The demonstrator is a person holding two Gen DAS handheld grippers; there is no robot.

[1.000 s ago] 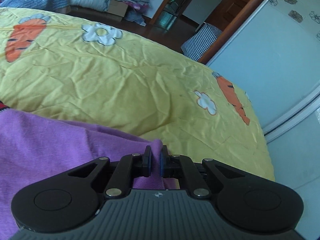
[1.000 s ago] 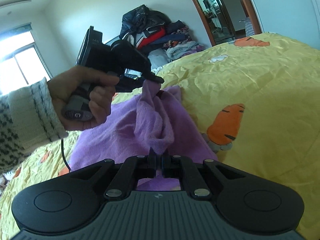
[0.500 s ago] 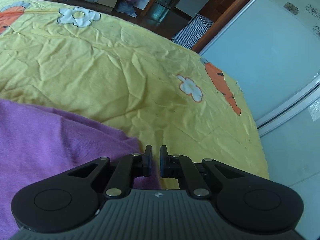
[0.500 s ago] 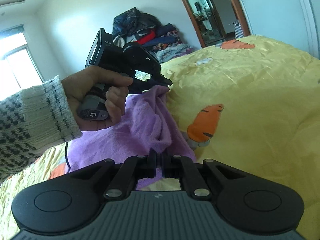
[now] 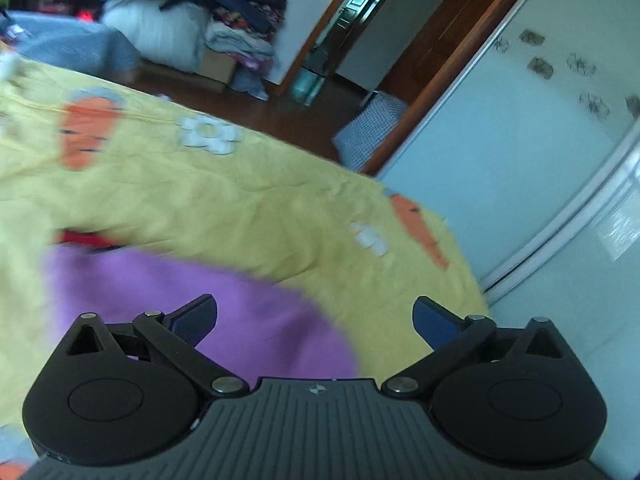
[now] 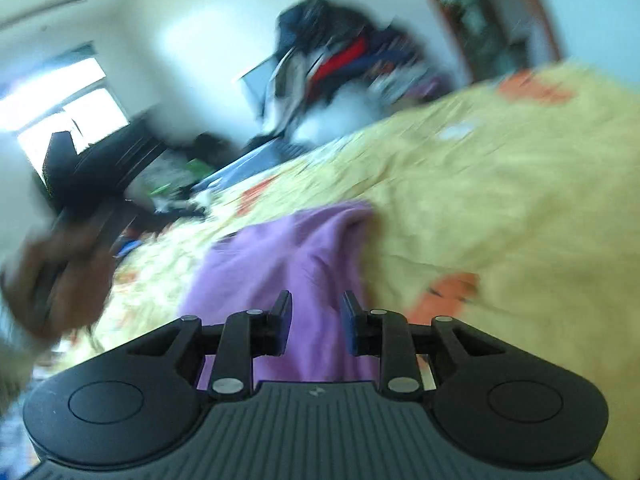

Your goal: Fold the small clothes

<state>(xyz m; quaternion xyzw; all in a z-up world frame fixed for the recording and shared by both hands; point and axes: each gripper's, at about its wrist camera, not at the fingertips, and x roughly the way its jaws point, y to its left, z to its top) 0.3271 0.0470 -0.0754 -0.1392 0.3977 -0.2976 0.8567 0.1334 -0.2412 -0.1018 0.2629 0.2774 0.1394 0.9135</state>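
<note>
A purple garment [image 5: 208, 312] lies on the yellow carrot-print bedspread [image 5: 248, 204]. My left gripper [image 5: 316, 316] hangs above its right end, fingers spread wide, nothing between them. In the right wrist view the same purple garment [image 6: 296, 264] lies flat ahead, one edge rolled up at its far right. My right gripper [image 6: 316, 320] is open just over its near part, holding nothing. A hand with the other gripper [image 6: 60, 284] is a blur at the left. Both views are smeared by motion.
A red piece of cloth [image 5: 86, 239] peeks out beyond the purple garment. Heaps of clothes [image 5: 224, 12] are piled past the bed. A white sliding wardrobe [image 5: 532, 160] stands close to the bed's right edge. A doorway [image 5: 356, 28] opens behind.
Both grippers have opened and let go of the purple garment, which now lies flat on the bed. The left one has pulled up and away; the other hand has swung left.
</note>
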